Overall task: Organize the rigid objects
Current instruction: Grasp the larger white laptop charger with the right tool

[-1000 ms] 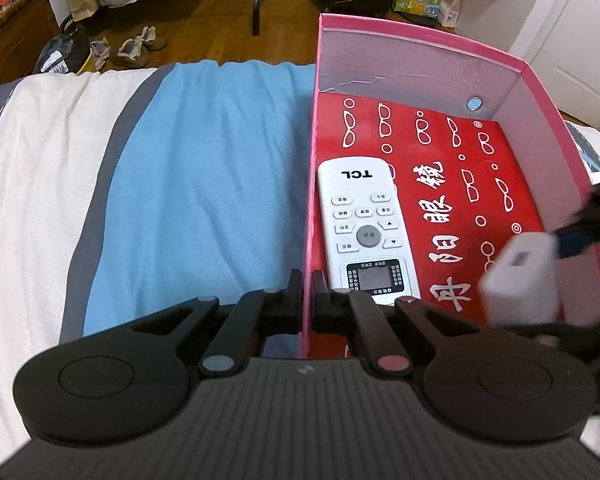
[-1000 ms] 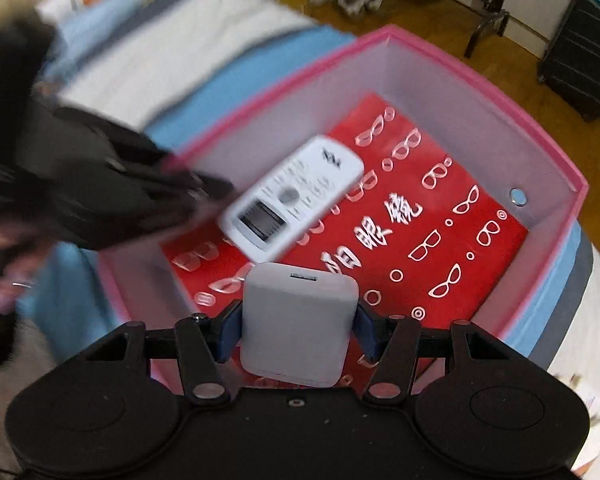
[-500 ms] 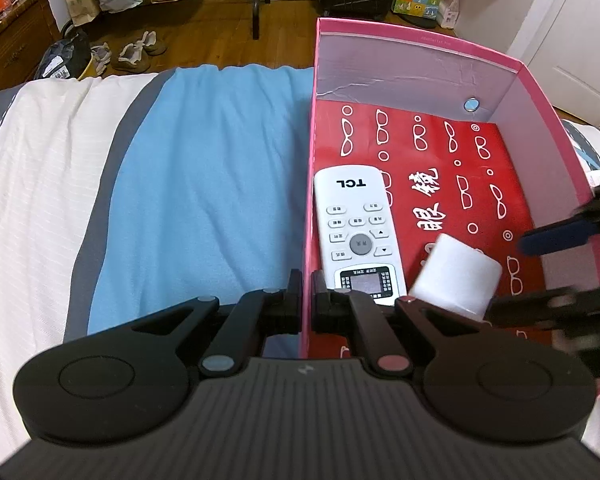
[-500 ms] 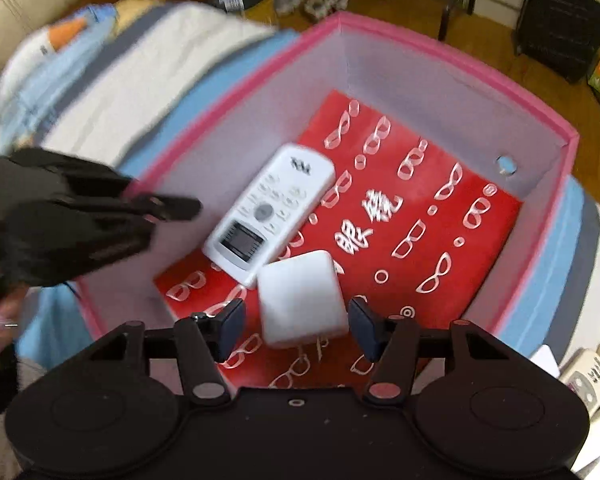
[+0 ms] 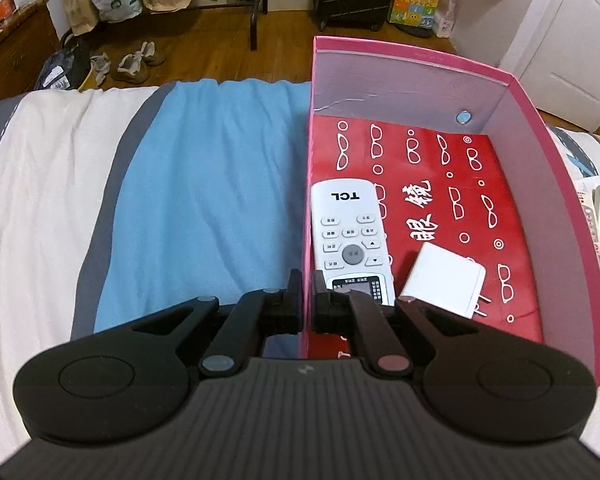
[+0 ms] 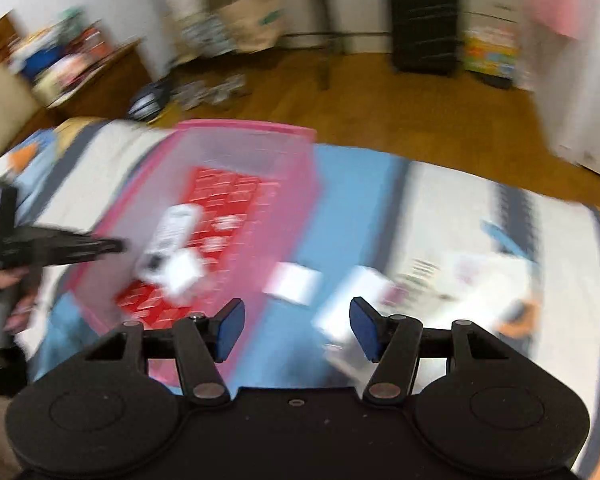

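Two white items, charger (image 5: 442,280) and remote (image 5: 350,240), lie inside the box (image 5: 572,216) beside the wall-pinching left claw (image 5: 307,296).

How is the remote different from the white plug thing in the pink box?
The remote is long and covered in buttons with a small screen; the charger is short, blocky and plain. The remote lies against the box's left wall; the charger sits beside it, toward the middle. Both are white.
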`<state>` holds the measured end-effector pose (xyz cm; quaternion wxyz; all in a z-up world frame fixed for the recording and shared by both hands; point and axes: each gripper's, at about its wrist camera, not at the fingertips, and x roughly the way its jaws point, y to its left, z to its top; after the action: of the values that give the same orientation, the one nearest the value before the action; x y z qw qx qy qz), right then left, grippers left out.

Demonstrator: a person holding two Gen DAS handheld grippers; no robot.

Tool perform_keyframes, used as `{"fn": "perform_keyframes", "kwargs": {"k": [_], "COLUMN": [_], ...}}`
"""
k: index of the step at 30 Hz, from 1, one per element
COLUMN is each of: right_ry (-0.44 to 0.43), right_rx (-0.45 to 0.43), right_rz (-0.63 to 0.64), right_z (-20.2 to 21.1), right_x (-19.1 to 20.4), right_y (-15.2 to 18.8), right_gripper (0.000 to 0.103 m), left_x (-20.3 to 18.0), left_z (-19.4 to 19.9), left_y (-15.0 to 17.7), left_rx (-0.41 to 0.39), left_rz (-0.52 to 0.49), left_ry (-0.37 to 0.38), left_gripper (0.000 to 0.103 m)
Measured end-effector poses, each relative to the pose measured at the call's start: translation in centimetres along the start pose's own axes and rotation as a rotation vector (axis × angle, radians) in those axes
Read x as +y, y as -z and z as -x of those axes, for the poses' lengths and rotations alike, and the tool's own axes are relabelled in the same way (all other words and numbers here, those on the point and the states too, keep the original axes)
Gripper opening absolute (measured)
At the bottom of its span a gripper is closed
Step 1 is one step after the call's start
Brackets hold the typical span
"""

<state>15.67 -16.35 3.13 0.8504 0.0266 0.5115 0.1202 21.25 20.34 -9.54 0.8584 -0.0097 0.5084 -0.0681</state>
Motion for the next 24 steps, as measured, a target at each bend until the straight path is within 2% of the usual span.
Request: {"fn": "perform_keyframes", "kwargs": {"k": [5, 13, 19, 24], "right_ry": [0.049, 0.142, 0.207, 0.265], "right_rx": [-0.022, 0.037, 0.065, 0.070], "right_rz": [-0.150, -0.312, -0.378, -0.368], "right_z": [-1.1, -4.4, -6.1, -8.6], "right_x": [-5.4, -11.8, -13.8, -13.4], "right_y": [2.1, 4.6, 5.6, 5.6], "right_gripper": [0.064, 0.064, 0.064, 0.066], "left_x": [0.1, 0.1, -0.1, 0.1], "left_z": [-0.7, -1.0, -1.2, -1.3], "left_y": [0.0, -0.2, -0.2, -0.2], "left_rx": [0.022, 0.037, 0.041, 0.043], "left_rz": [0.013, 0.016, 0.014, 0.016], "left_ry": [-0.001, -0.004, -0.011, -0.005], "left_gripper": [0.003, 0.003, 0.004, 0.004]}}
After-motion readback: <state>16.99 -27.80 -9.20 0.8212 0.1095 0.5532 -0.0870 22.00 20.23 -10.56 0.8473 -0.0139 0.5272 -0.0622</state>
